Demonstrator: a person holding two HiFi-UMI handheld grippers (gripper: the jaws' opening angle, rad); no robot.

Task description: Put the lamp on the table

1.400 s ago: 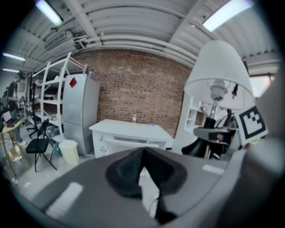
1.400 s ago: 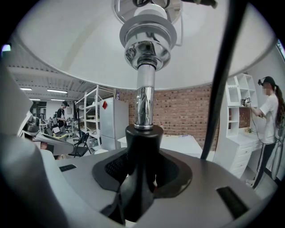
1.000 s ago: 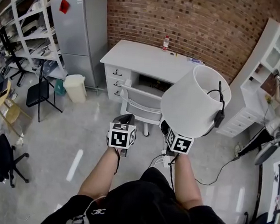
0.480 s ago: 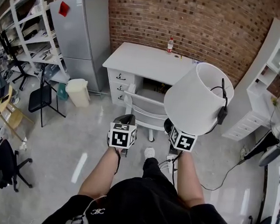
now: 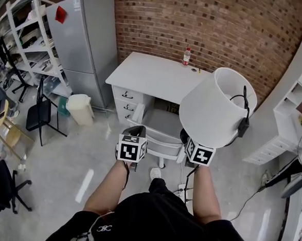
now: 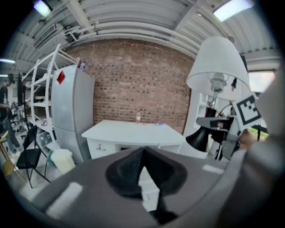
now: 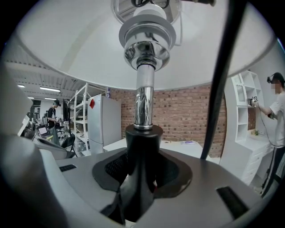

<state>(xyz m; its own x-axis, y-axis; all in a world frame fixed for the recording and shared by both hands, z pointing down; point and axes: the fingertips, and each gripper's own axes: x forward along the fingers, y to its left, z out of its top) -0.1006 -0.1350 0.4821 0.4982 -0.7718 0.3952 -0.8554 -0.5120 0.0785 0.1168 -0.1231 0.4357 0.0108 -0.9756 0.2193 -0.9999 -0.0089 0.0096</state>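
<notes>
The lamp (image 5: pixel 216 106) has a white shade, a chrome pole (image 7: pixel 143 102) and a black cord hanging from the shade. My right gripper (image 5: pixel 187 140) is shut on the lamp's black lower stem (image 7: pixel 139 160) and holds it upright in the air, in front of the white table (image 5: pixel 159 74). The shade (image 7: pixel 142 40) fills the top of the right gripper view. My left gripper (image 5: pixel 135 129) is beside it at the left, shut with nothing between its fingers (image 6: pixel 142 171). From the left gripper view, the lamp (image 6: pixel 218 67) shows at the right and the table (image 6: pixel 133 131) straight ahead.
A white chair (image 5: pixel 157 138) stands tucked at the table's front. A small bottle (image 5: pixel 186 55) is on the table's far edge by the brick wall. A grey fridge (image 5: pixel 84 35), a bin (image 5: pixel 80 107) and shelving stand left; a white shelf unit (image 5: pixel 297 96) stands right.
The table and chair have come nearer as the person walks toward them. The lamp stays held in the right gripper, and the left gripper stays shut alongside.
</notes>
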